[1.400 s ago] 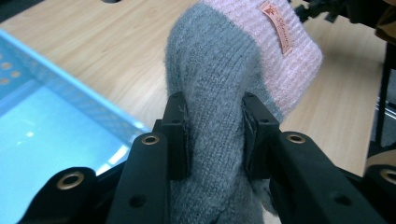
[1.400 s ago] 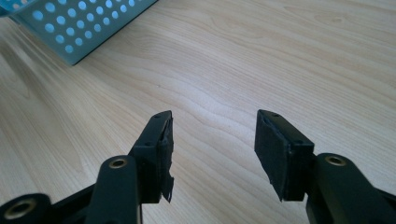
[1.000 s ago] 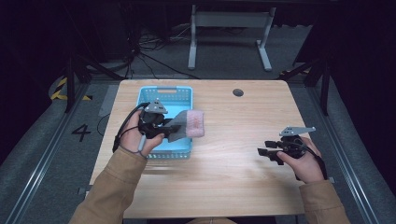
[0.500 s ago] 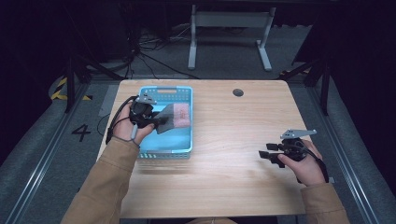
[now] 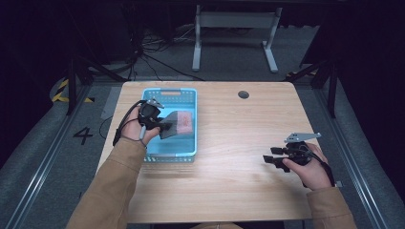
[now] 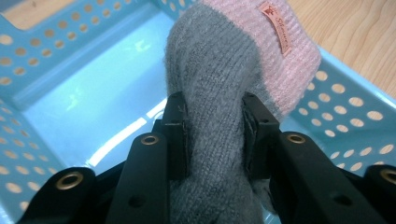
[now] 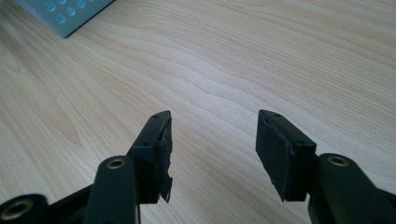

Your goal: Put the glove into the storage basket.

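1. Left gripper [image 6: 212, 135]: jaws clenched on the grey-and-pink sock [image 6: 243, 70], held over the blue basket [image 5: 184, 150] interior.
2. Right gripper [image 7: 212, 154]: jaws released, nothing between them, idle above the bare table [image 5: 248, 191].
3. Progress, as judged: sock carried to the basket; lowering and letting go remain.
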`<action>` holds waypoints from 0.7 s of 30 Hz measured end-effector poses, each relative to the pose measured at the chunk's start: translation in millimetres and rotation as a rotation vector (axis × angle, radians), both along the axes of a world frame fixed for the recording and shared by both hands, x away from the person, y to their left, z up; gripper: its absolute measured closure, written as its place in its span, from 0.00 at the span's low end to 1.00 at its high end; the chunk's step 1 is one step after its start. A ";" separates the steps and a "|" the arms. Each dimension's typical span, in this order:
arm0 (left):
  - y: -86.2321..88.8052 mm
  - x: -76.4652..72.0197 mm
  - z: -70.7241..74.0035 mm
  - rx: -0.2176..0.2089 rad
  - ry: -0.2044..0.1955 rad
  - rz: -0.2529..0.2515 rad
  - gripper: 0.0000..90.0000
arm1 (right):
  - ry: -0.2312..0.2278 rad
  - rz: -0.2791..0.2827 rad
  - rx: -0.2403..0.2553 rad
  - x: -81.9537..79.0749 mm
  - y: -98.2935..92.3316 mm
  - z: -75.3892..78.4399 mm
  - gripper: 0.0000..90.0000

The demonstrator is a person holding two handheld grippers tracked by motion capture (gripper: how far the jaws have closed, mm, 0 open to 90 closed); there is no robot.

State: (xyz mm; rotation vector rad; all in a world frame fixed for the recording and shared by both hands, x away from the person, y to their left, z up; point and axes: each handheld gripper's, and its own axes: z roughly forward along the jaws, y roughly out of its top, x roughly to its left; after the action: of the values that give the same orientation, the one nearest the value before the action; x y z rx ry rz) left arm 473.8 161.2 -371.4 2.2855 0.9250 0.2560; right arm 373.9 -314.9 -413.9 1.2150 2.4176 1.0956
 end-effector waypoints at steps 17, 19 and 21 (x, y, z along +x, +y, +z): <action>-6.4 24.6 -28.5 0.112 0.083 -0.019 0.75 | 0.004 0.000 -0.001 0.5 -0.3 -2.5 0.51; -7.4 27.0 -30.8 0.126 0.089 -0.016 0.75 | 0.004 0.001 -0.001 0.6 -0.8 -2.6 0.51; -8.3 29.0 -32.3 0.127 0.094 -0.016 0.75 | 0.005 -0.004 -0.004 0.4 -1.1 -2.7 0.51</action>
State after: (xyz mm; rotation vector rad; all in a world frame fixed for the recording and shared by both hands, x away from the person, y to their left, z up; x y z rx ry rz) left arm 502.7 153.0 -403.6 2.4387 0.9619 0.2064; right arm 374.3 -315.9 -416.6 1.2229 2.4186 1.0879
